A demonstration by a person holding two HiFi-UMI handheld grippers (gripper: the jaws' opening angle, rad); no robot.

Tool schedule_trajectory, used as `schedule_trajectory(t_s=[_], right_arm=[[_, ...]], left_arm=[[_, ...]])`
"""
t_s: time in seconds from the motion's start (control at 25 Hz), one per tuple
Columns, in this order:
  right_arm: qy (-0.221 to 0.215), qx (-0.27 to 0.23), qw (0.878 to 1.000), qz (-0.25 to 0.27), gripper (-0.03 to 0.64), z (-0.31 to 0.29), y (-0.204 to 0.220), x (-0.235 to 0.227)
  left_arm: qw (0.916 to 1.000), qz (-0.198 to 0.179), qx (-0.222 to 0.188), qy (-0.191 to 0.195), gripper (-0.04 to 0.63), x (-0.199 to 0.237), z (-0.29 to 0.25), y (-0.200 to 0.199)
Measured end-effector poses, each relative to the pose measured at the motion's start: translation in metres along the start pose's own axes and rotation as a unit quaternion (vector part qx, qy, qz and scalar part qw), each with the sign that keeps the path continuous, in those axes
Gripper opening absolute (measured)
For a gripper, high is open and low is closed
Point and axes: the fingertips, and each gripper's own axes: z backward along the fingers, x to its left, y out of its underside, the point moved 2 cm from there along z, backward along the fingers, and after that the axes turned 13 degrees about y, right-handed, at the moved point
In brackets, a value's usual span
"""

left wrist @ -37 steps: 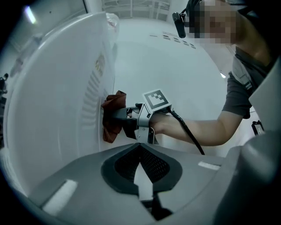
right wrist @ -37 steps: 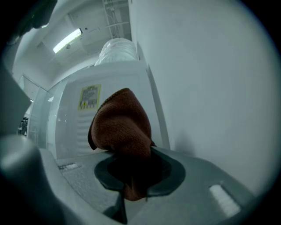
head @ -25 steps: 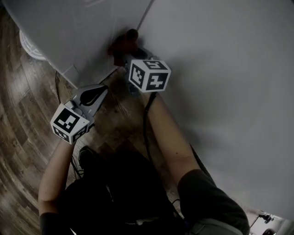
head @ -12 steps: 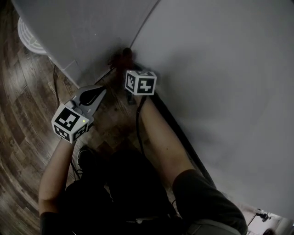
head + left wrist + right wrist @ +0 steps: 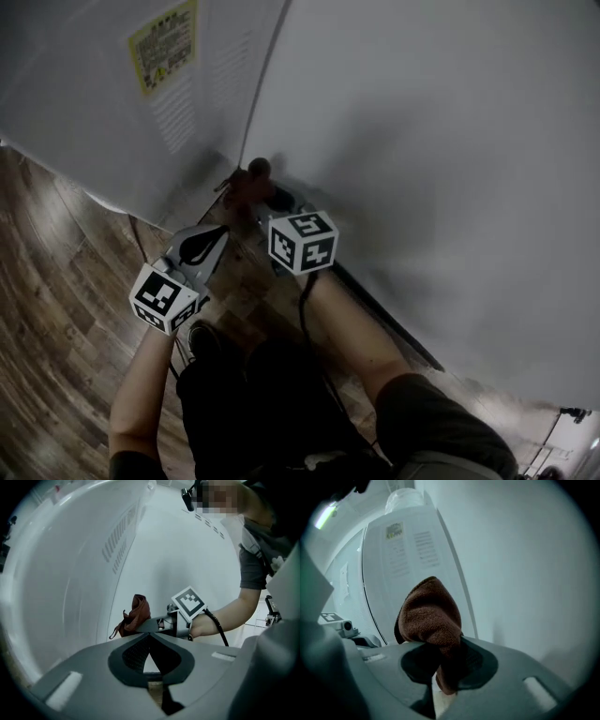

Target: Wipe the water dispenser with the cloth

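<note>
Rust-brown cloth (image 5: 431, 616), clamped in your right gripper's (image 5: 440, 665) closed fingers, has slid toward you down the water dispenser's (image 5: 103, 103) low corner by the wall (image 5: 450, 141), so wiping looks under way; left gripper's (image 5: 149, 639) fingers pressed together, empty.

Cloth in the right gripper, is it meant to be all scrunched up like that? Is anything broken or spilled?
Nothing looks broken or spilled. The brown cloth is bunched up only because the right gripper pinches it, close to the white water dispenser. The left gripper is shut and empty.
</note>
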Motion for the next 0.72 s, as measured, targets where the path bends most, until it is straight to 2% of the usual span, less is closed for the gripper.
schedule_trajectory(t_s=[0.12,0.24,0.4,0.52,0.72], right_arm=[[-0.011,-0.004,0.999,-0.035,0.058,0.049,-0.057,0.019],[-0.028,-0.006,0.995,-0.091,0.058,0.093,-0.110,0.037],[-0.035,0.002,0.994,-0.104,0.058,0.158,-0.177,0.054],[-0.036,0.010,0.994,-0.107,0.058,0.205,-0.229,0.062],[-0.065,0.012,0.990,-0.121,0.058,0.281,-0.306,0.083]], left_arm=[[0.9999,-0.006,0.013,-0.003,0.008,-0.026,0.009,-0.056],[0.9999,0.007,-0.003,-0.014,0.008,-0.053,0.026,-0.110],[0.9992,0.009,-0.012,-0.037,0.008,-0.098,0.054,-0.193],[0.9984,-0.006,-0.014,-0.054,0.008,-0.125,0.073,-0.258],[0.9955,-0.023,-0.035,-0.085,0.008,-0.165,0.097,-0.341]])
